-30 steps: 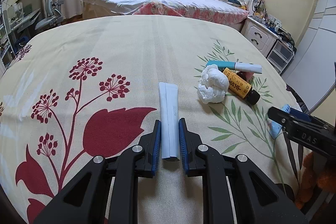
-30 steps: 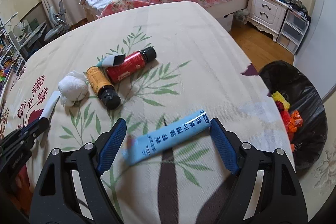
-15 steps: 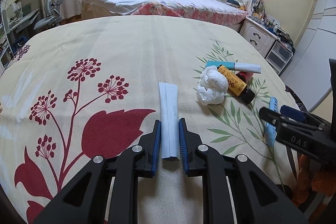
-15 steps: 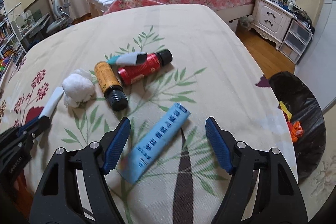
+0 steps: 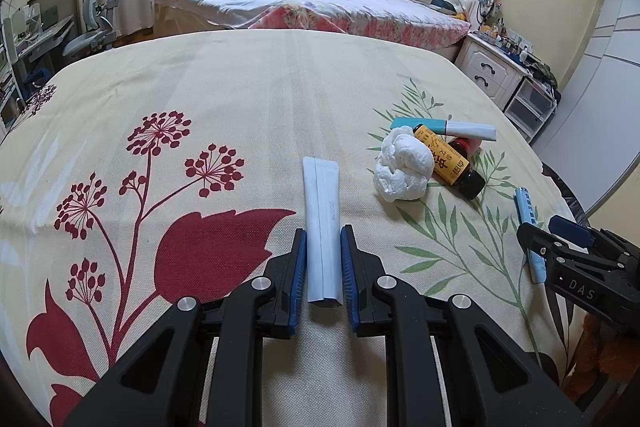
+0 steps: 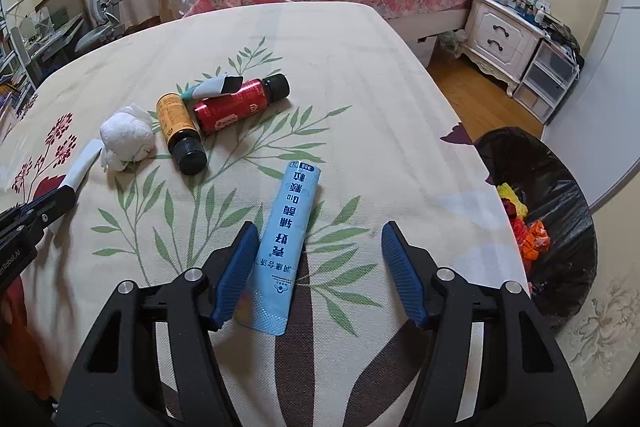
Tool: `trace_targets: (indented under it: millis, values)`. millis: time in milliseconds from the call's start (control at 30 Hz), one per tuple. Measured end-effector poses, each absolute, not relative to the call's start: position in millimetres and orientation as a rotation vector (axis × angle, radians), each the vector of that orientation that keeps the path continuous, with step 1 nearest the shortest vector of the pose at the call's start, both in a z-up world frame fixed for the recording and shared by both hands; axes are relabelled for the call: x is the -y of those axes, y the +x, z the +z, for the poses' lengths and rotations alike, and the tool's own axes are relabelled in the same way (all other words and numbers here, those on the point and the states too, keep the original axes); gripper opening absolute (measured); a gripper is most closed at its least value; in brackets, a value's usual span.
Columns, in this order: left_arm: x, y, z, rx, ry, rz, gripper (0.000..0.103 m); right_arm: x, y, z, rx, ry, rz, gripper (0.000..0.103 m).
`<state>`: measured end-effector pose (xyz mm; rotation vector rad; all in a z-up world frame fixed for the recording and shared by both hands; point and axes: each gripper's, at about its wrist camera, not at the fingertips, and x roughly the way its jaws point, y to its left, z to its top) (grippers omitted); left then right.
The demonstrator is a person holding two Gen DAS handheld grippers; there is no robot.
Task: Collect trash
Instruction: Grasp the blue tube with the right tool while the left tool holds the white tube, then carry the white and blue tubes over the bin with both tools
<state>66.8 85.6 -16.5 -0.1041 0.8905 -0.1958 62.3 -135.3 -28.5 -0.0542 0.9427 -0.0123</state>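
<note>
"DAS" is printed on the right gripper (image 5: 568,245) body.

Red bottle (image 5: 471,145) mostly hidden behind yellow bottle (image 5: 444,158).

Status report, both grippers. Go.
Left gripper shut on white sachet. Right gripper open, astride blue sachet, not gripping. Trash bin right of table, path clear.

Cream tablecloth (image 6: 360,75) with red flowers, green leaves; pale-blue sachet (image 6: 286,247); orange bottle (image 6: 176,123); red bottle (image 6: 236,103); black bin (image 6: 560,187)
</note>
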Motion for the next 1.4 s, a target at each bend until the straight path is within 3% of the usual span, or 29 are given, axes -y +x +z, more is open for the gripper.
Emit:
trace_targets:
  millis: [300, 367, 1400]
  values:
    - [-85.8, 66.2, -16.7, -0.890, -0.105, -0.196, 0.018, 126.0, 60.7, -27.7, -0.935, -0.069, 0.030, 0.033]
    - [-85.7, 66.3, -16.6, -0.890, -0.106, -0.197, 0.017, 126.6, 59.3, -27.3, -0.931, -0.066, 0.032, 0.022]
    - [-45.4, 39.5, 19.5, -0.770, -0.093, -0.303, 0.014, 176.4, 42.0, -8.4, -0.837, 0.002, -0.043, 0.021]
